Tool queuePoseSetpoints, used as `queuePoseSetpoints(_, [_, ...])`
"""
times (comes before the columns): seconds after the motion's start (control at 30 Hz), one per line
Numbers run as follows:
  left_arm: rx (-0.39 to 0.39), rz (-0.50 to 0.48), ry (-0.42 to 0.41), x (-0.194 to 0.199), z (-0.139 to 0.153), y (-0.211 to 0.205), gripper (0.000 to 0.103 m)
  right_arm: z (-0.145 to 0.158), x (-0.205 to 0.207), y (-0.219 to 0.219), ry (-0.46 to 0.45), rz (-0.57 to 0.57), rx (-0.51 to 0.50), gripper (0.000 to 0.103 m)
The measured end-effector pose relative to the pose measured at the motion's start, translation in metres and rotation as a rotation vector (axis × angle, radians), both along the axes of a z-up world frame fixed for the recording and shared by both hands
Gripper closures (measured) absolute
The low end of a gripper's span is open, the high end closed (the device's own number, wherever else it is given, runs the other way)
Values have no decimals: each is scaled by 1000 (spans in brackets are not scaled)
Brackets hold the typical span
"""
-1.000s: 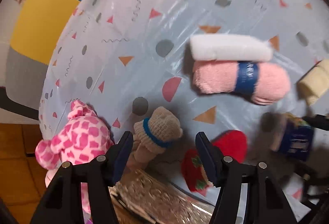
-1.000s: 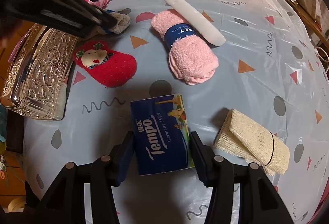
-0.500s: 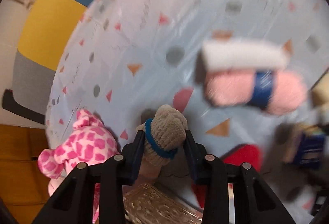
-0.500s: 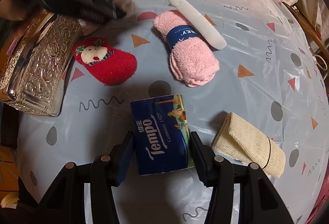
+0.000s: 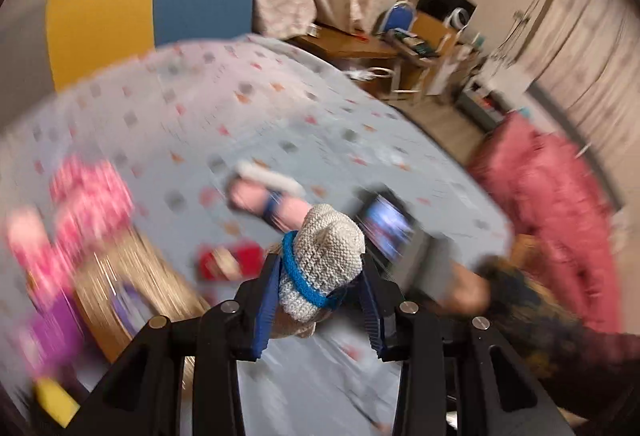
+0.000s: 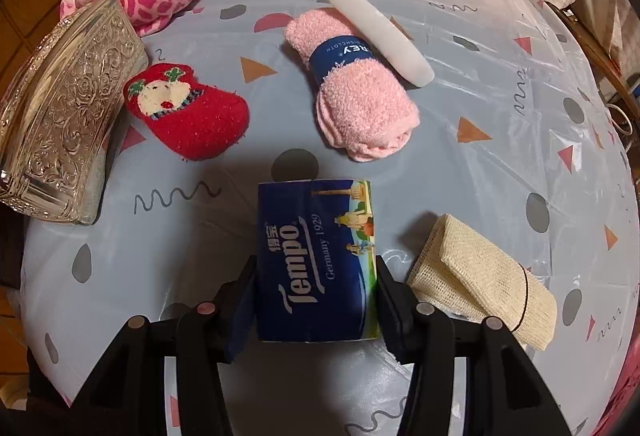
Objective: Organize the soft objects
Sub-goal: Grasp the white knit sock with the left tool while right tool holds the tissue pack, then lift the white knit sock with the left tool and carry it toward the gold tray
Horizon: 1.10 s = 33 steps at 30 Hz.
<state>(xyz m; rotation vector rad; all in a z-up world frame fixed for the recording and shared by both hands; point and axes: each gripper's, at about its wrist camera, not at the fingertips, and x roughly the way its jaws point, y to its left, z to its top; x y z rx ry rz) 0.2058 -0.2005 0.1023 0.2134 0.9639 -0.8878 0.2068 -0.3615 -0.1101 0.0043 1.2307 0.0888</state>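
A: Where is your left gripper (image 5: 320, 300)?
B: Low centre of its frame, your jaws clamp the knitted sock (image 5: 322, 260).
A: And your right gripper (image 6: 316, 296)?
B: Bottom centre, it grips the tissue pack (image 6: 318, 260) on the table (image 6: 500, 84).

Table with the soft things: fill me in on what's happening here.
A person is sorting soft items with two handheld grippers. The left gripper holds a small beige knitted sock with a blue band above the patterned plastic tablecloth. The right gripper clamps a blue Tempo tissue pack. The red Christmas sock, pink rolled dishcloth and cream mesh cloth lie untouched.
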Motion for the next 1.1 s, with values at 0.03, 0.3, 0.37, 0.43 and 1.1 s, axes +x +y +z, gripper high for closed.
queuePoseSetpoints(0.03, [-21, -4, 31, -8, -1, 8, 64, 0, 0, 0, -2, 0, 2, 50])
queuePoseSetpoints(0.3, [53, 56, 268, -105, -63, 79, 64, 3, -7, -6, -25, -8, 6, 49])
queuePoseSetpoints(0.37, [111, 100, 281, -121, -86, 93, 63, 3, -9, -6, -30, -13, 8, 48])
queuePoseSetpoints(0.43, [159, 150, 267, -128, -108, 99, 59, 2, -11, -6, -35, -13, 12, 45])
queuePoseSetpoints(1.1, [184, 278, -9, -154, -192, 99, 43, 4, -12, 10, -79, -32, -11, 51])
